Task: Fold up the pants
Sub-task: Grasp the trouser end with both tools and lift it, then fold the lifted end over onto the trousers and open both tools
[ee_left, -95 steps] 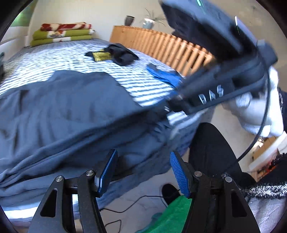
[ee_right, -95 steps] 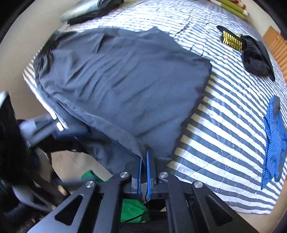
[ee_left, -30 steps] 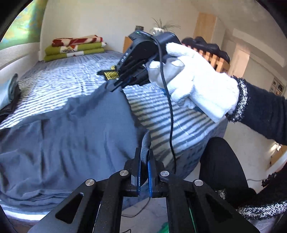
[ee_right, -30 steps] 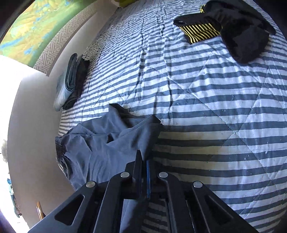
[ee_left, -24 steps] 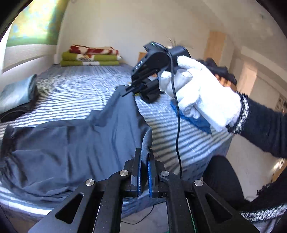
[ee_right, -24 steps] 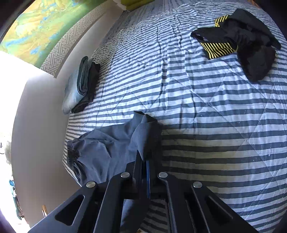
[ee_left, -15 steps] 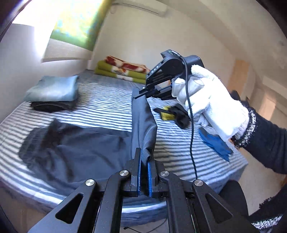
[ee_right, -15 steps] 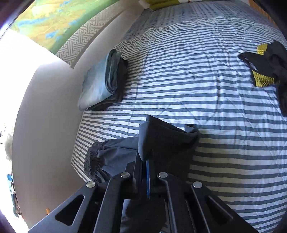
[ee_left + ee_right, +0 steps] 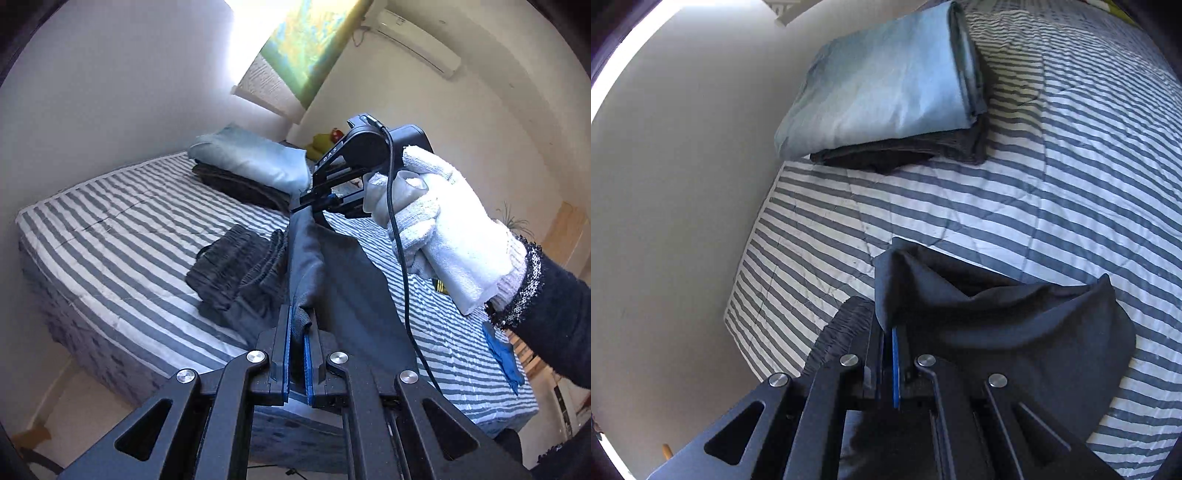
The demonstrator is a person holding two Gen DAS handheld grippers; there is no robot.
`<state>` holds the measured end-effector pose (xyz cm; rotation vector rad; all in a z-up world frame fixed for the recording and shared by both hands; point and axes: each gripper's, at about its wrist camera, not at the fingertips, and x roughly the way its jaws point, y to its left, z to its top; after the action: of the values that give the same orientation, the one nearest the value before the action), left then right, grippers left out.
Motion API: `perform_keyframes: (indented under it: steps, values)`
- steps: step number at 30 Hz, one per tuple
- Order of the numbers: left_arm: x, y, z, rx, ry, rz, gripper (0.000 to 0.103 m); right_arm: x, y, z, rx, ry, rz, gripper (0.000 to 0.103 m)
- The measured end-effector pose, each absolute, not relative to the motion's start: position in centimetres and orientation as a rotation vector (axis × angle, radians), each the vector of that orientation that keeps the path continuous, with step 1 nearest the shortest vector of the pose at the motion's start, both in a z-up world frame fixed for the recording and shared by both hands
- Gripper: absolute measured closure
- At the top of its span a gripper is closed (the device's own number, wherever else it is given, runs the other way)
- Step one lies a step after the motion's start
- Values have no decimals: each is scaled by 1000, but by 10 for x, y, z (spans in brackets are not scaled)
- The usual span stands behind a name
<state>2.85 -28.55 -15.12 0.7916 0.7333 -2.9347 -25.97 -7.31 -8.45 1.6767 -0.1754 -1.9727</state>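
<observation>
We clench the left hand-held gripper (image 9: 297, 341) on one hem corner of the grey pants (image 9: 343, 295), and the right hand-held gripper (image 9: 892, 354) on the other. The cloth hangs stretched between them over the striped bed (image 9: 122, 236), waistband bunched just beyond the left one.

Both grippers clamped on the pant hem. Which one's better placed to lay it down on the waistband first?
Probably right. The right gripper holds its corner of the dark pants out over the bed, past the bunched waistband. The left gripper holds its corner back near the bed's edge.

White letters "DAS" run along the black arm of the right gripper (image 9: 314, 201); nothing else is legible.
</observation>
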Motion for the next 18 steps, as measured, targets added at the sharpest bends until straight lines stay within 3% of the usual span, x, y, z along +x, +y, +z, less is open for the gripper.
perform_keyframes:
  steps: [5,7,8,9,11,13,15,18]
  values:
    - [26,-305,-164,807,717,-2865,98,-270,-116,-111,1710,-125,-1922,100]
    - [23,-312,-167,842,738,-2829,95,-271,-136,-123,1705,-69,-1862,95]
    - [24,-315,-168,858,746,-2800,84,-271,-144,-127,1709,-32,-1836,93]
    - [25,-317,-168,872,746,-2773,62,-271,-149,-129,1723,-5,-1812,89]
    - [31,-319,-164,844,732,-2729,39,-272,-150,-122,1715,-9,-1766,88]
    - [39,-318,-154,802,708,-2717,38,-270,-138,-98,1627,-51,-1750,84]
    - [45,-315,-141,750,671,-2717,39,-268,-118,-72,1550,-100,-1750,72]
    - [38,-302,-121,733,612,-2791,39,-258,-72,-37,1426,-143,-1778,69]
